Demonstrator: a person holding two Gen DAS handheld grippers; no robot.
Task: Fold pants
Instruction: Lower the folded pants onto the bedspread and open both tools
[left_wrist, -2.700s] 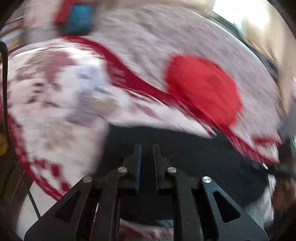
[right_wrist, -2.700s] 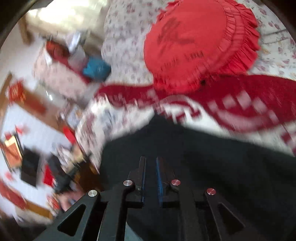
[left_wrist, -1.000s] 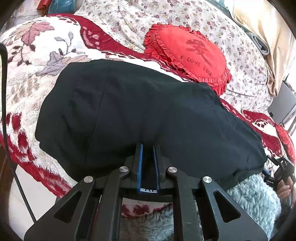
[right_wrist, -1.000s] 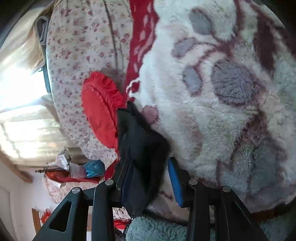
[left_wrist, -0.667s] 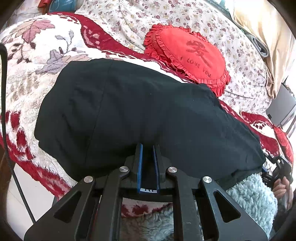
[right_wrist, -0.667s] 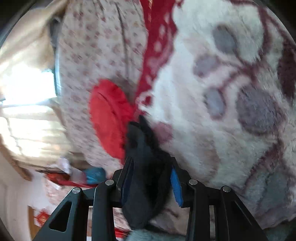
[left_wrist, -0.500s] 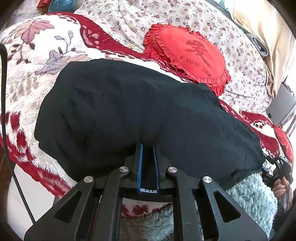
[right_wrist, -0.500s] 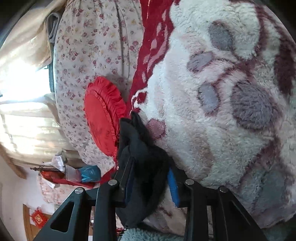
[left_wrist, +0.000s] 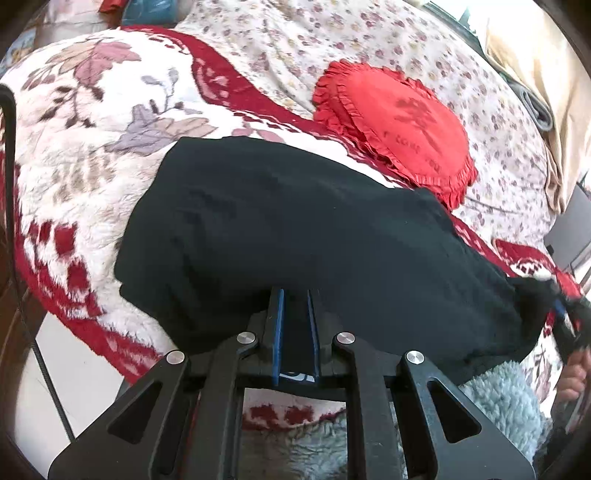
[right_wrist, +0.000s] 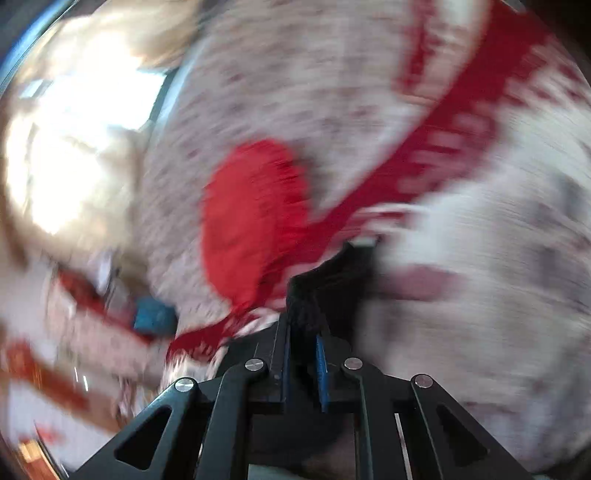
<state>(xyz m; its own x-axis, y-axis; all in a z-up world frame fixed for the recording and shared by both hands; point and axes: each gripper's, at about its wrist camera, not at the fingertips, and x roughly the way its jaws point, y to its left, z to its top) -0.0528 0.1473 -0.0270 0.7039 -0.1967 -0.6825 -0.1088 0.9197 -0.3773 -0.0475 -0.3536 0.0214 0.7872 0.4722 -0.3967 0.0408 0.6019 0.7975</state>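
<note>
Black fabric, the pair of black cloth pants (left_wrist: 317, 236), lies spread in a broad band across the fluffy white blanket with red border and leaf pattern (left_wrist: 74, 173), its far edge running just beside the round red ruffled cushion (left_wrist: 395, 129) and its left edge stopping short of the blanket's drop to the pale floor (left_wrist: 85, 373). The left gripper (left_wrist: 294, 306) has its blue-padded fingers (left_wrist: 277, 325) drawn narrow, pinching the near hem of the pants. At the far right the cloth bunches to a corner held in the right gripper (right_wrist: 303, 343), whose fingers (right_wrist: 320, 354) are closed tight on a dark wad; that view is badly motion-blurred. Bare blanket shows to the left and beyond, with a floral bedspread (left_wrist: 295, 48) behind the cushion.
</note>
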